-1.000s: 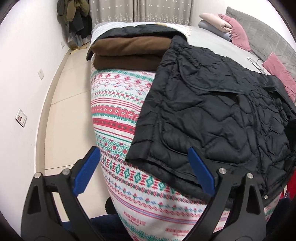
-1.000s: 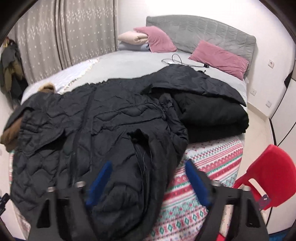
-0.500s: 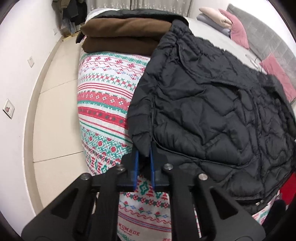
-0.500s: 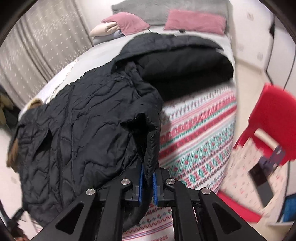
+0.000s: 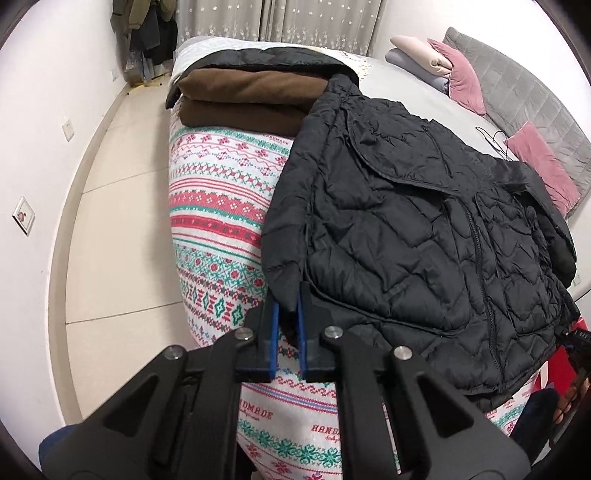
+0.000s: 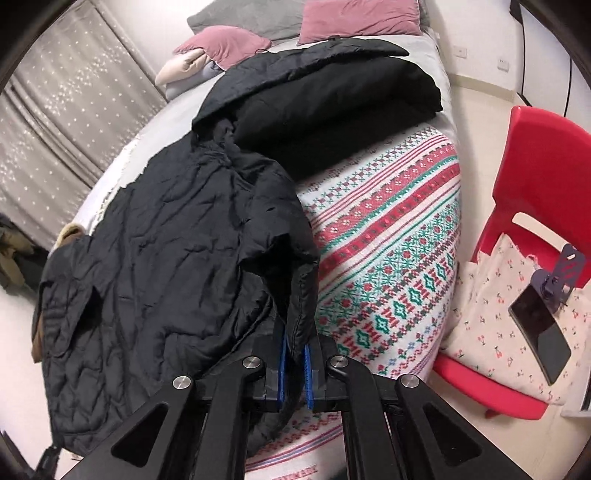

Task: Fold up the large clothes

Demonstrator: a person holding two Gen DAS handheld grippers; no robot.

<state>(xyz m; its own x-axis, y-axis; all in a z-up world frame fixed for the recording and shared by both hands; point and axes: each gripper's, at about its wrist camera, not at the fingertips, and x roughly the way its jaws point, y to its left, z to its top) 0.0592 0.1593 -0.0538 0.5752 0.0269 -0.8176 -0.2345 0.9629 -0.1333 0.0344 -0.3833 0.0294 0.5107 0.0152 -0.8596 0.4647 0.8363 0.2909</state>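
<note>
A black quilted jacket (image 5: 417, 229) lies spread on the patterned bedspread (image 5: 218, 206), front up with its zipper showing. My left gripper (image 5: 287, 314) is shut on the jacket's hem corner at the bed's near edge. In the right wrist view the same jacket (image 6: 166, 251) fills the left side. My right gripper (image 6: 295, 350) is shut on a fold of the jacket's other edge, which rises from the jaws.
Folded brown clothes (image 5: 251, 99) lie at the bed's far left. A folded black garment (image 6: 332, 96) lies behind the jacket. Pink pillows (image 6: 354, 14) are at the headboard. A red chair (image 6: 532, 206) with a phone (image 6: 539, 325) stands right of the bed.
Both grippers went from open to shut on the jacket's edges. The right view has swung right, toward the red chair. The left view has pulled back a little, with the corner lifted.
</note>
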